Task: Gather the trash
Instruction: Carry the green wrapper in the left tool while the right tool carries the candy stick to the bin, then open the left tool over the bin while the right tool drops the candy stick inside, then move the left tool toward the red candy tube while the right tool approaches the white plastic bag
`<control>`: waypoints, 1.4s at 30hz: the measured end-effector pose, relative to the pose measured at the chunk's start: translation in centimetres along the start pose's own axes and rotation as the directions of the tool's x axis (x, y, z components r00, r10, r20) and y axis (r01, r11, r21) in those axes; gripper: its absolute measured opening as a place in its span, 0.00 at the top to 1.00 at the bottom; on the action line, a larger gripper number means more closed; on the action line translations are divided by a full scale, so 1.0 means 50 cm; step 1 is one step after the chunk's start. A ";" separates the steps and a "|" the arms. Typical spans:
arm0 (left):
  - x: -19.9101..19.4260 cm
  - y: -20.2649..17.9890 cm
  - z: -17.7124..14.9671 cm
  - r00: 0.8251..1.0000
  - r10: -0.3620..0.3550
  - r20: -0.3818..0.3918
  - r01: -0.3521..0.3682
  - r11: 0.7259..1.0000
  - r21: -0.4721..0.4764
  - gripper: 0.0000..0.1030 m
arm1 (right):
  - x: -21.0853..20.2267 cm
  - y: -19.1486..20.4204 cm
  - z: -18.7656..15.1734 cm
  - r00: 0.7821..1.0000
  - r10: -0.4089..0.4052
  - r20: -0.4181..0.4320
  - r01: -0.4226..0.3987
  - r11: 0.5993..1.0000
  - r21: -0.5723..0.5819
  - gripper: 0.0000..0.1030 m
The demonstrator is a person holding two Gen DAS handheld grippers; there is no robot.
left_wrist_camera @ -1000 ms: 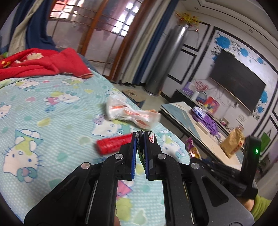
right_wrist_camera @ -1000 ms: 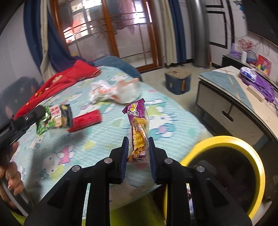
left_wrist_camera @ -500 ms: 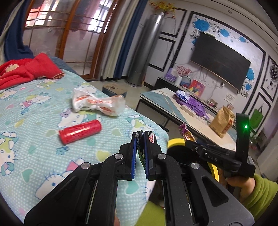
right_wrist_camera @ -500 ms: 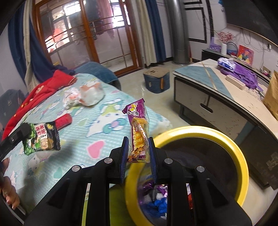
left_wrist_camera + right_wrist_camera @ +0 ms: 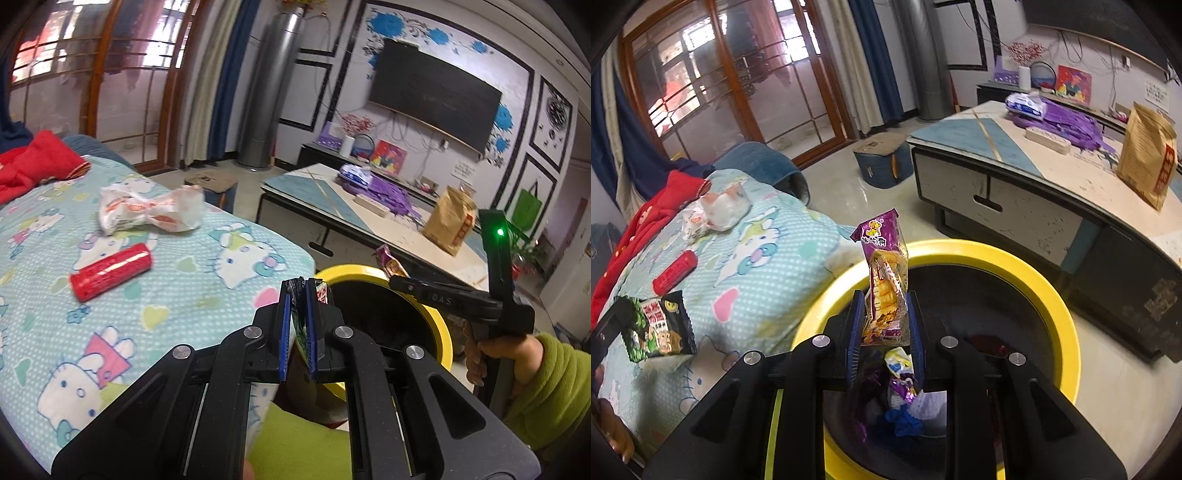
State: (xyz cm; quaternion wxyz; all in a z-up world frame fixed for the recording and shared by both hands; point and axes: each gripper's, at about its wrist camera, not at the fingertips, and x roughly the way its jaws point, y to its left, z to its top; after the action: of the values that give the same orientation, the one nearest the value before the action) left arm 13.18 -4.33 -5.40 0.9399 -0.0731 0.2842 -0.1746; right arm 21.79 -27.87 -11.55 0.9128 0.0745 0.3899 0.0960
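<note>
Tilting downward over the yellow-rimmed black trash bin [image 5: 1052, 295], the right gripper [image 5: 884, 325] clamps a purple-and-orange plastic snack wrapper [image 5: 884, 273] upright above the bin's mouth. Left of it, the left gripper [image 5: 298, 325] pinches a green-and-black snack packet [image 5: 657, 328] over the near edge of the cartoon-cat bedsheet [image 5: 184, 280]; in its own view the packet is mostly hidden between the closed fingers. The bin's contents are dim and tangled.

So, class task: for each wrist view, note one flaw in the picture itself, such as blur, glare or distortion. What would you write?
Left wrist view: fisheye bends the TV wall into curves, corners go black, and the red tube is slightly smeared. Right wrist view: daylight washes out the glass doors, while the purple wrapper stays sharp.
</note>
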 end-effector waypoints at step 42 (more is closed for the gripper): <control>0.149 -0.066 -0.008 0.993 -0.026 -0.117 0.027 1.000 0.013 0.11 | -0.003 -0.119 -0.006 0.999 -0.026 -0.021 0.029 0.982 0.185 0.47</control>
State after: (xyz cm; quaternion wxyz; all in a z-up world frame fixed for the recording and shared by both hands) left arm 17.80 -10.16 -8.76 0.9198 -0.0596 0.3364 -0.1932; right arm 22.18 -33.65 -12.91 0.8994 0.1527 0.4068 0.0473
